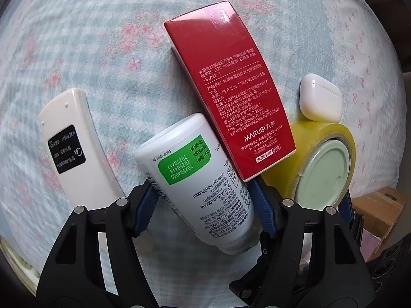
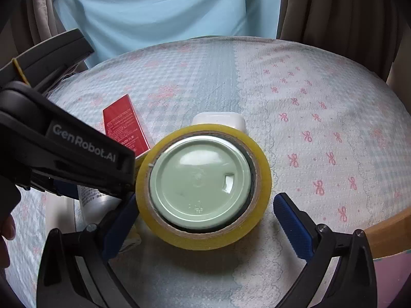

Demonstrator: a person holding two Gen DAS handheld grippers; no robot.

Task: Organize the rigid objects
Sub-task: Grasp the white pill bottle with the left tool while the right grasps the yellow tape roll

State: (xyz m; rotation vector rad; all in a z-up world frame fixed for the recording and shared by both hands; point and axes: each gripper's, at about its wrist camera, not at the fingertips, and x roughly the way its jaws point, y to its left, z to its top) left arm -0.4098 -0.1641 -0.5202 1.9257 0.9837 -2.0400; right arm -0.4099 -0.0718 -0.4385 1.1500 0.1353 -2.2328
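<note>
Straddling the white bottle, the left gripper is holding its fingers apart, blue pads flanking the bottle's sides; full clamping cannot be told. Closing squarely across the body should be keeping it from rolling. The right gripper is standing wide apart around the yellow tape roll, the left pad touching it. Red box, earbud case and remote are lying alongside on the bed.
</note>
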